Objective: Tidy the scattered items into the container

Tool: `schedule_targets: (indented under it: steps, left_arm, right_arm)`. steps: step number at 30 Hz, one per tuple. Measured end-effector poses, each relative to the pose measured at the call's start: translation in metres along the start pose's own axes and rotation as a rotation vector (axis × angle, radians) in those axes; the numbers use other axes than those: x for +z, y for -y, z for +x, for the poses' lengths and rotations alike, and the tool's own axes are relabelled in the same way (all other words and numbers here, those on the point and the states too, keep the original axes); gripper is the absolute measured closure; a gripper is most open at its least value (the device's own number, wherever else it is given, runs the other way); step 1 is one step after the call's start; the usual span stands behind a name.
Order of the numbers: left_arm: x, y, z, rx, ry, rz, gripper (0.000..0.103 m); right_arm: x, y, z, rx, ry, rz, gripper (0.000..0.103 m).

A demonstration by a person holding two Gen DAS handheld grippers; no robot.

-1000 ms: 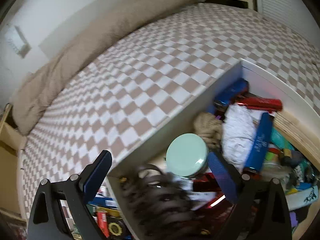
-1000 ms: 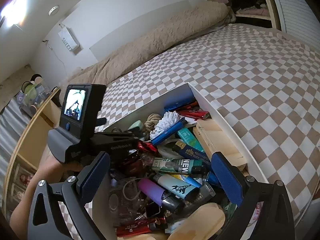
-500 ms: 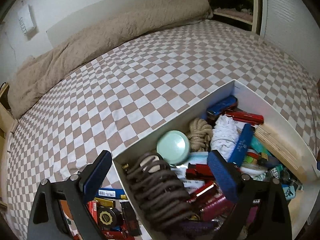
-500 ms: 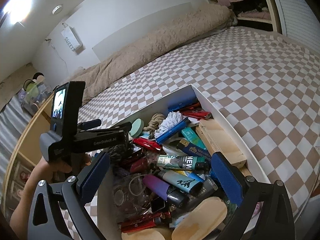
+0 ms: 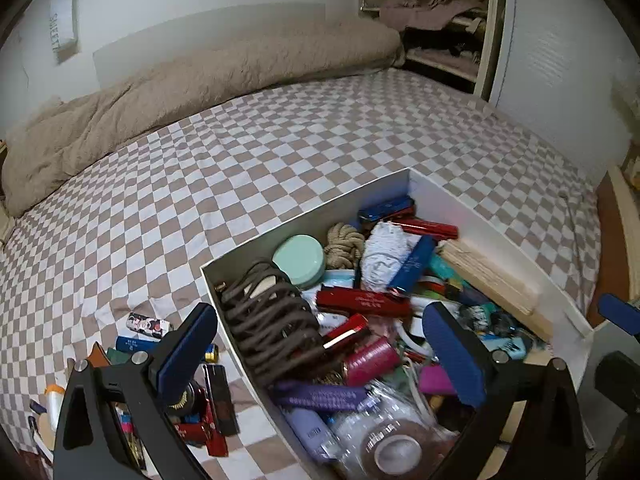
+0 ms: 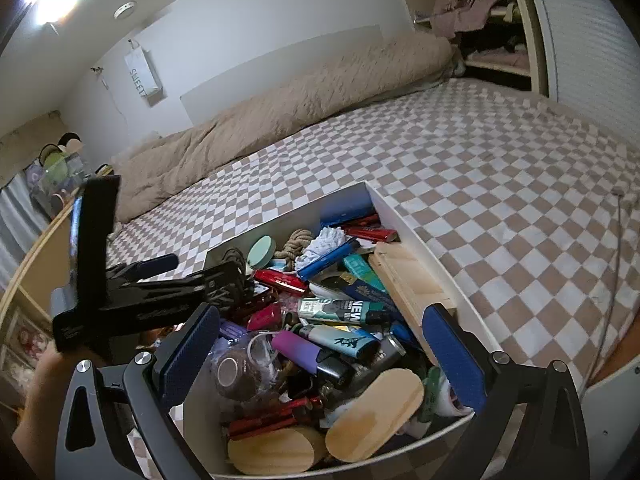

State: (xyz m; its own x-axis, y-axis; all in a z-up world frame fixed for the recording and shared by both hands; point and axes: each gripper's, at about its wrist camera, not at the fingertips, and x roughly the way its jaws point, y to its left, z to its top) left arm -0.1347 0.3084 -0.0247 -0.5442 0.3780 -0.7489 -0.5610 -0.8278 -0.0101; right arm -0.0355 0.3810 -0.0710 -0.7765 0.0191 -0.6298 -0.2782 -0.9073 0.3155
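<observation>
Over the near corner of the white box (image 5: 308, 216) — left tool (image 5: 320, 354) jaws just opened wide, nothing between them; dark coiled cord (image 5: 272, 320) lies inside below. Right tool (image 6: 320, 354) open, empty, above the crammed contents. Scattered items (image 5: 200, 380) left of the box on the checkered bed (image 5: 240, 152); beige duvet (image 5: 200, 76) beyond.

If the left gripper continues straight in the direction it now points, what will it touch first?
Most likely the dark coiled cord lying at the near end of the white box. The left gripper is open, nothing is between its fingers, and the coil sits in the gap ahead. Depth is unclear, so the box's near wall might come first.
</observation>
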Motion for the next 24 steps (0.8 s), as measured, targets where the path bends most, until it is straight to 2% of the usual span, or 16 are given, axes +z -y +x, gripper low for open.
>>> schedule_targets:
  steps: [8, 19, 24]
  left_arm:
    - [-0.019, 0.0, -0.039, -0.017, 0.06, -0.022, 0.0]
    - [-0.052, -0.007, -0.091, -0.045, 0.098, -0.049, 0.0]
    - [-0.07, -0.009, -0.11, -0.022, 0.11, -0.036, 0.0]
  right_arm:
    - [-0.009, -0.008, -0.017, -0.034, 0.027, -0.035, 0.0]
    - [-0.024, -0.027, -0.033, -0.058, 0.042, -0.09, 0.0]
    - [-0.031, -0.036, -0.042, -0.072, 0.052, -0.122, 0.0]
